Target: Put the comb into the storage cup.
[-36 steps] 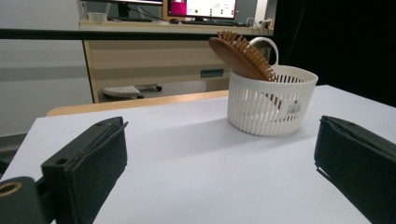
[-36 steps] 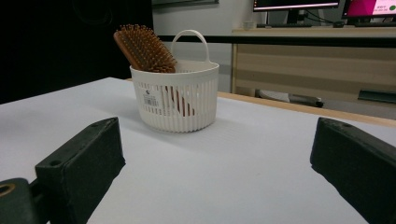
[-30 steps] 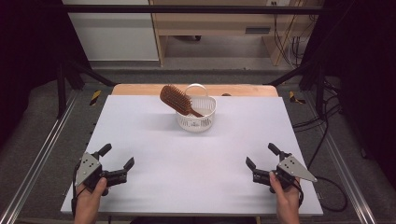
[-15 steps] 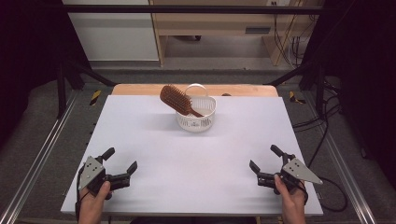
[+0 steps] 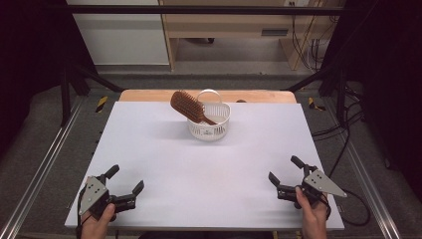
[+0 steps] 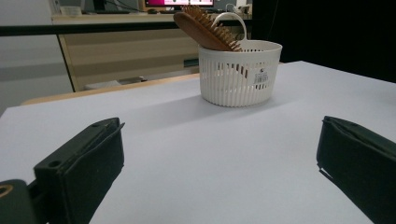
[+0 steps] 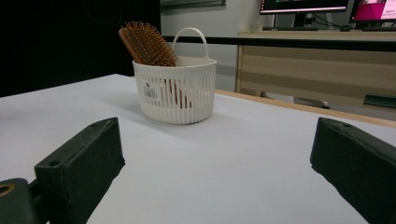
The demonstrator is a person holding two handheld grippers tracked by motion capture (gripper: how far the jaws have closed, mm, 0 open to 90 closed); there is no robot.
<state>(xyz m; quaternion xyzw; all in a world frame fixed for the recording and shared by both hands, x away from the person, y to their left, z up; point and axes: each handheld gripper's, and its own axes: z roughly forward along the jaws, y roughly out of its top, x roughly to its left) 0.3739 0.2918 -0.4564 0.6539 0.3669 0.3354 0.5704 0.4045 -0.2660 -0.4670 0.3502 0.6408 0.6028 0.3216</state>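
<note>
Hairbrush, brown wooden oval paddle type (image 5: 188,106), stood handle-down and tilted in a small white slatted plastic basket (image 5: 209,127) at the far middle of the white table (image 5: 209,169). Best approach, I judged: grip the exposed head, lift clear of the basket's arched handle (image 5: 209,92). Left gripper (image 5: 122,189) and right gripper (image 5: 283,175) sat at the near edge, jaws wide apart, empty, well apart from the basket. Nothing blocked the path.
</note>
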